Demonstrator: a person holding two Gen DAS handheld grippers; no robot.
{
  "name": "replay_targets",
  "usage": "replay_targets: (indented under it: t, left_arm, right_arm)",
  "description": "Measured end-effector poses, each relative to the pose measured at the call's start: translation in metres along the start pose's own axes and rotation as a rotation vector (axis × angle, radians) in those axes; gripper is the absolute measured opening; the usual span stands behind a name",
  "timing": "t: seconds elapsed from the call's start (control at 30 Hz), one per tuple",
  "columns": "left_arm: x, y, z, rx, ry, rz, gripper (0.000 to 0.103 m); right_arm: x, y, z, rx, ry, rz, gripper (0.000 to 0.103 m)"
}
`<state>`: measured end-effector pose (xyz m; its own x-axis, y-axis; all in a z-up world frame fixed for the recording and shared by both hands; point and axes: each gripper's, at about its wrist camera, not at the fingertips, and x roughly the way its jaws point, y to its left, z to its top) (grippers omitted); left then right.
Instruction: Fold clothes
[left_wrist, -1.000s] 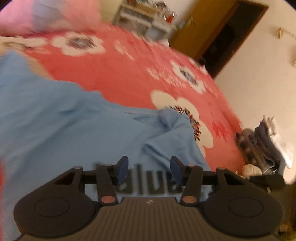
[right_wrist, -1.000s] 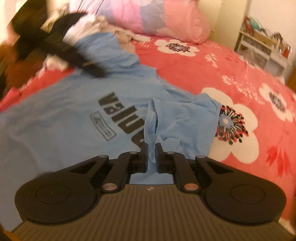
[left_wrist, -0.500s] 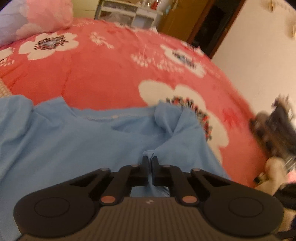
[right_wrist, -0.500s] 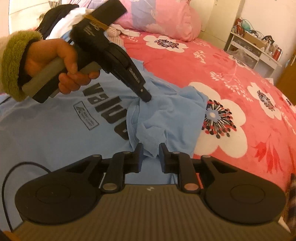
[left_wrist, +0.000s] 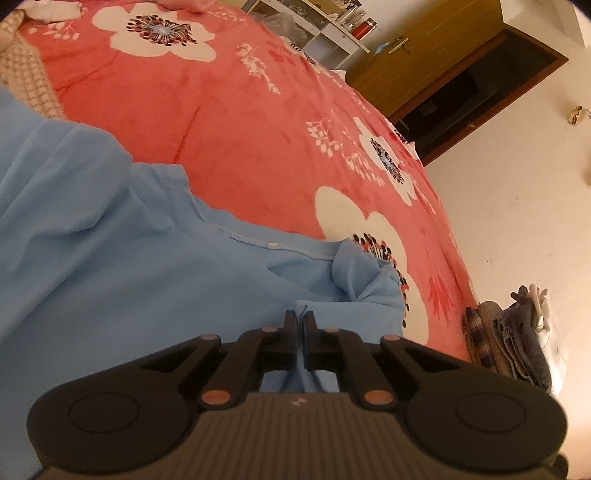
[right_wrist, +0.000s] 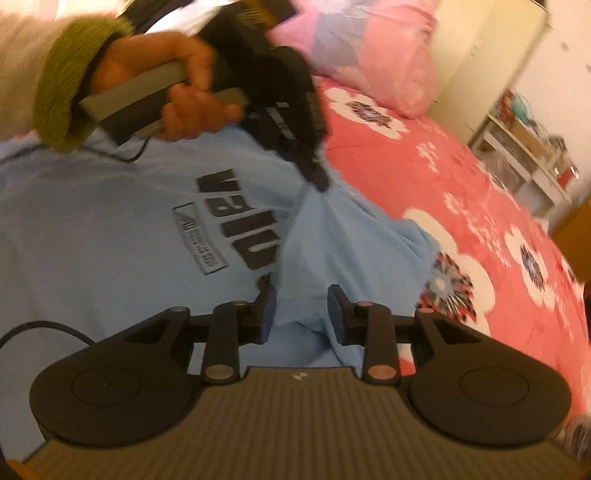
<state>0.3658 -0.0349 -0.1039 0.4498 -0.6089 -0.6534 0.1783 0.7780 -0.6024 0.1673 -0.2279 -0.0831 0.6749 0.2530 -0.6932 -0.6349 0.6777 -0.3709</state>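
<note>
A light blue T-shirt (left_wrist: 110, 266) with dark lettering (right_wrist: 243, 221) lies spread on a red flowered bedspread (left_wrist: 240, 129). My left gripper (left_wrist: 300, 325) is shut on a fold of the shirt's blue cloth near its crumpled sleeve (left_wrist: 365, 280). In the right wrist view that same left gripper (right_wrist: 319, 181), held by a hand (right_wrist: 173, 92) in a green-cuffed sleeve, pinches the shirt and lifts a ridge of cloth. My right gripper (right_wrist: 302, 314) stands open, its fingers on either side of the sleeve cloth (right_wrist: 332, 251) below that ridge.
A stack of folded clothes (left_wrist: 509, 339) sits at the bed's right edge. Pink pillows (right_wrist: 369, 55) and loose garments (left_wrist: 26, 81) lie at the head of the bed. A white shelf unit (right_wrist: 524, 155) and a wooden door (left_wrist: 436, 59) stand beyond the bed.
My left gripper went from open to shut on the shirt cloth and has lifted it. My right gripper, nearly shut a second ago, has opened wide around the sleeve.
</note>
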Motion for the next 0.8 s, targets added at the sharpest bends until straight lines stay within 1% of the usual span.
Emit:
replay_targets:
  t: [0.03, 0.1, 0.2, 0.23, 0.27, 0.37, 0.47, 0.57, 0.7, 0.8]
  left_arm:
    - [0.001, 0.001, 0.000, -0.005, 0.002, -0.002, 0.003]
    - [0.003, 0.002, 0.001, -0.012, 0.004, 0.000, 0.003]
    - [0.004, 0.002, 0.003, -0.032, 0.002, 0.000, 0.003]
    - [0.004, 0.001, 0.004, -0.039, 0.001, 0.000, 0.003]
    - [0.003, 0.000, 0.005, -0.045, -0.002, -0.004, 0.003]
    - [-0.003, -0.017, 0.012, -0.048, -0.028, -0.039, 0.003]
    - [-0.005, -0.053, 0.026, -0.020, -0.057, -0.095, 0.003]
    - [0.007, -0.106, 0.041, 0.041, -0.067, -0.152, 0.003]
    - [0.048, -0.181, 0.047, 0.136, -0.061, -0.211, 0.003]
    - [0.093, -0.228, 0.040, 0.203, -0.023, -0.237, 0.003]
  right_arm:
    - [0.004, 0.005, 0.001, -0.021, 0.012, 0.003, 0.030]
    - [0.018, 0.013, 0.002, -0.067, 0.062, -0.020, 0.030]
    - [0.032, 0.008, 0.000, -0.029, 0.108, -0.010, 0.026]
    - [0.036, 0.006, 0.000, -0.012, 0.122, -0.004, 0.013]
    - [0.036, 0.000, 0.001, 0.028, 0.123, 0.003, 0.005]
    - [0.014, -0.031, 0.001, 0.213, 0.046, 0.005, 0.004]
    - [-0.016, -0.067, -0.008, 0.401, -0.034, -0.014, 0.004]
    - [-0.047, -0.104, -0.030, 0.588, -0.086, -0.048, 0.004]
    - [-0.076, -0.144, -0.077, 0.824, -0.128, -0.091, 0.004]
    - [-0.082, -0.160, -0.111, 0.931, -0.119, -0.132, 0.004]
